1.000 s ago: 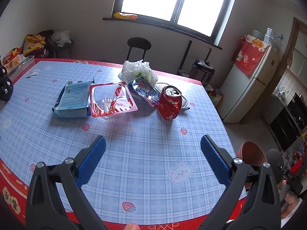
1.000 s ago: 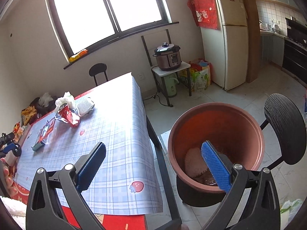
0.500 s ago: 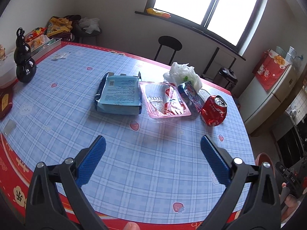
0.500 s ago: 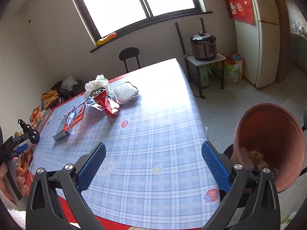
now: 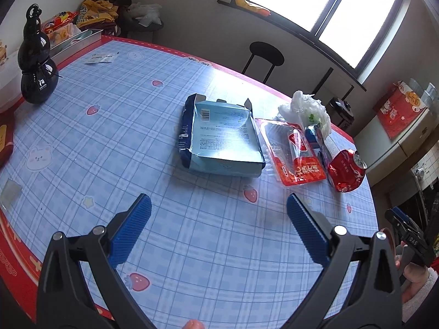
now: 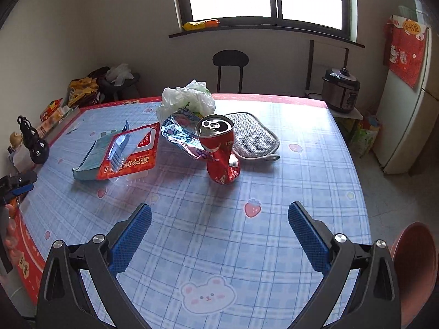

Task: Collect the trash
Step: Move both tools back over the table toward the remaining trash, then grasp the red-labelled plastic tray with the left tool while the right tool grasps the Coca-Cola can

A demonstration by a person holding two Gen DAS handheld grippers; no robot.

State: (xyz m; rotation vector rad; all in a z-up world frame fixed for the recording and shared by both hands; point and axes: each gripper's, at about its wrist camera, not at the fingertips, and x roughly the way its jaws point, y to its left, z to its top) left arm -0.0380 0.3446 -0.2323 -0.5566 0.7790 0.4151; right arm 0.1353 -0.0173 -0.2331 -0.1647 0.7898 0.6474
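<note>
Trash lies in a row on the checked tablecloth: a light blue flattened box [image 5: 223, 137] [image 6: 92, 159], a red and clear plastic tray [image 5: 292, 152] [image 6: 130, 152], a blue foil wrapper [image 6: 181, 134] [image 5: 315, 139], a crushed red can [image 5: 346, 170] [image 6: 221, 150] and a white plastic bag [image 5: 306, 109] [image 6: 186, 97]. My left gripper [image 5: 218, 223] is open and empty, short of the box. My right gripper [image 6: 219, 226] is open and empty, short of the can. A terracotta bin [image 6: 414, 268] stands on the floor at the right.
A grey woven mat [image 6: 252, 137] lies behind the can. A black gourd bottle [image 5: 37, 63] [image 6: 34, 142] stands at the table's left edge by a metal tray [image 5: 76, 41]. A black stool [image 5: 266, 54] [image 6: 230, 60] stands behind the table. A fridge [image 6: 411, 96] and a cooker [image 6: 340, 87] are on the right.
My right gripper has swung left from over the bin to face the can on the table. My left gripper has turned left and moved nearer the blue box. Both stay open.
</note>
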